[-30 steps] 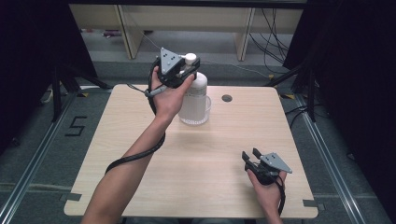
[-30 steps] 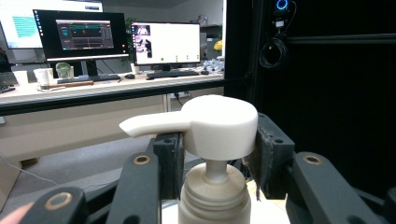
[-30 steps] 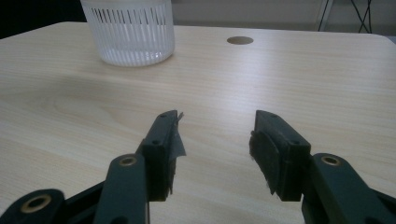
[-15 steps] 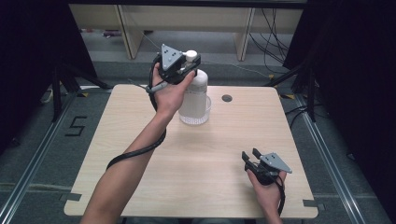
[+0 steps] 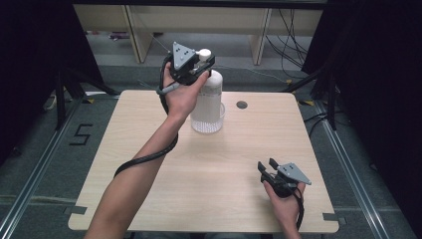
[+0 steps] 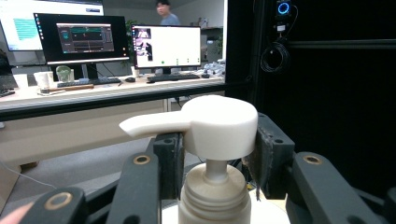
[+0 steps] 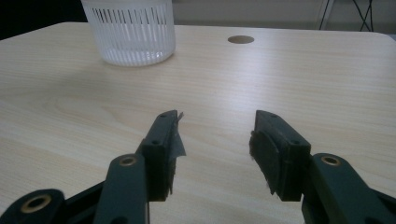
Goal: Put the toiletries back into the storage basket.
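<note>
— Two tongs, so what is each doing?

— My left tongs (image 5: 199,63) are clenched on the pump bottle (image 5: 208,92), their jaws pressing the pump head (image 6: 219,123) from both sides, above the collar. My right tongs (image 5: 267,166) are released and idle on the worktop (image 5: 149,149), well apart from the basket (image 5: 207,118), on my near side of it.

— Where is the bottle?

— Upright, its lower part inside the white slatted basket; I cannot tell whether it rests on the bottom.

— How will it handle?

— I judge the plastic stiff and smooth. The head may swivel or sink on its thin stem, so the neck would be a firmer hold. How full it is, hence its weight, I cannot tell.
</note>
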`<state>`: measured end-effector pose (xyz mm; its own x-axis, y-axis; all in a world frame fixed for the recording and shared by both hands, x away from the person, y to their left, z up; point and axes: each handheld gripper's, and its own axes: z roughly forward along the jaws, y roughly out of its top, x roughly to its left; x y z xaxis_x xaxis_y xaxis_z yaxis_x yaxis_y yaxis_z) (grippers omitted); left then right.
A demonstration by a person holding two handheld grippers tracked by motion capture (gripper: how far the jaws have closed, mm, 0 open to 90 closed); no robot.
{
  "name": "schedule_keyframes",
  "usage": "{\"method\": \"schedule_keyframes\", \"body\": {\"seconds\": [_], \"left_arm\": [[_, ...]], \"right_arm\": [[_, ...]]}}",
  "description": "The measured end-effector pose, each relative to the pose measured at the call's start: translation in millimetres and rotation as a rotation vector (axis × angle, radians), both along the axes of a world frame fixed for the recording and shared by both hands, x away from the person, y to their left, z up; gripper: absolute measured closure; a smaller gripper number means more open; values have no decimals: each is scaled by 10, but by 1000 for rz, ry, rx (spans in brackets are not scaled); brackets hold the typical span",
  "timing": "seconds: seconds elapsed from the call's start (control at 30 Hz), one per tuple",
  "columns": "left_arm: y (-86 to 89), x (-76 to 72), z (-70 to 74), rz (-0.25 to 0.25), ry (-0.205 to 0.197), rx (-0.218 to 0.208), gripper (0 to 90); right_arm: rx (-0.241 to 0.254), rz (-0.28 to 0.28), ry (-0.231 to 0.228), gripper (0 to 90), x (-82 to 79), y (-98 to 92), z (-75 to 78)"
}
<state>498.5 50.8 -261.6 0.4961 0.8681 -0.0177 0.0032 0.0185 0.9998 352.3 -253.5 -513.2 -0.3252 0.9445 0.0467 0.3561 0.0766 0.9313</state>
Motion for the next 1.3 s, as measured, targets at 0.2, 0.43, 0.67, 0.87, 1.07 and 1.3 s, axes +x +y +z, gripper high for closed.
{"method": "schedule_keyframes", "body": {"seconds": [0.2,0.43,0.67,0.87,1.07,1.3], "left_arm": [[-7,34,17,2,0,-6,591],[-19,64,41,5,-5,-2,591],[-37,119,73,6,-10,-8,591],[-57,180,83,12,-14,0,591],[-64,245,84,16,-14,4,591],[-59,324,66,35,-5,4,591]], "right_arm": [[27,-4,13,515,-14,29,0],[39,-4,13,515,-14,36,-3],[5,5,2,515,3,12,-5],[12,6,-8,515,1,11,-6],[0,7,-4,515,2,3,-2],[-2,5,-4,515,-2,4,0]]}}
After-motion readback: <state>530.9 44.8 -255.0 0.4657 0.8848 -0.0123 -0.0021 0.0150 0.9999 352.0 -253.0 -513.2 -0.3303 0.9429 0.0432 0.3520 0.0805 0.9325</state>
